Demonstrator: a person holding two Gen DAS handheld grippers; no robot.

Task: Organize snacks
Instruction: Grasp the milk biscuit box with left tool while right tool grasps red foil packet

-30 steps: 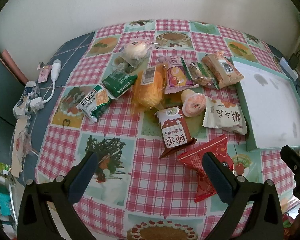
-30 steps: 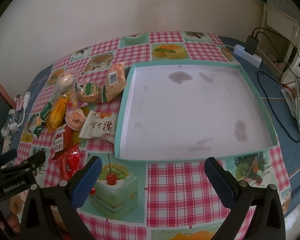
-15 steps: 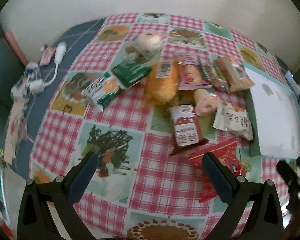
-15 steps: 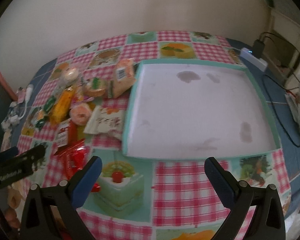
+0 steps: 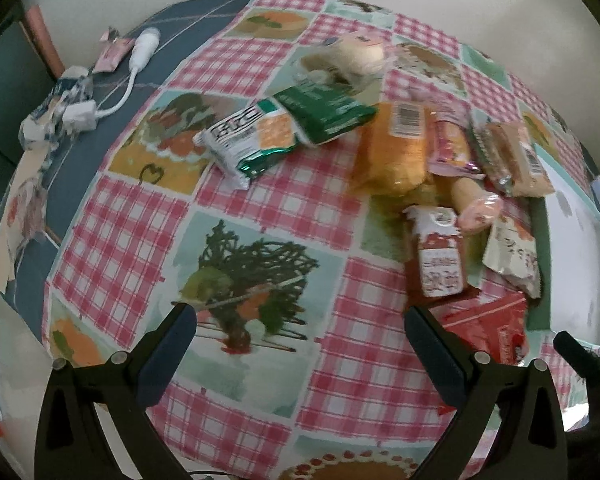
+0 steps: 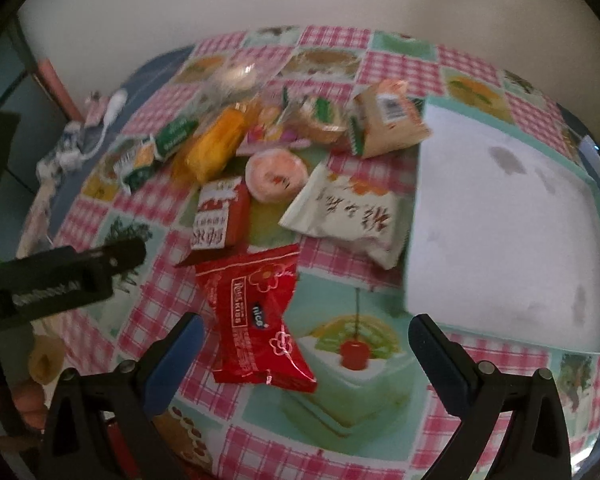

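Snacks lie heaped on the table (image 6: 260, 432) left of the empty tray (image 6: 500, 216). Right tongs (image 6: 306, 354) spread, empty, nearest the red packet (image 6: 256, 320); left tongs (image 5: 300, 338) spread, empty. Risk: slick wrapper may slip; neighbouring packets overlap and could drag along.

Counted: eleven snack packets (image 6: 256, 320) on the surface (image 6: 340, 440); one tray (image 6: 500, 220); two grippers (image 6: 302, 344).

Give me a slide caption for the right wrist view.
Open right gripper above a red snack packet, beside the white tray.
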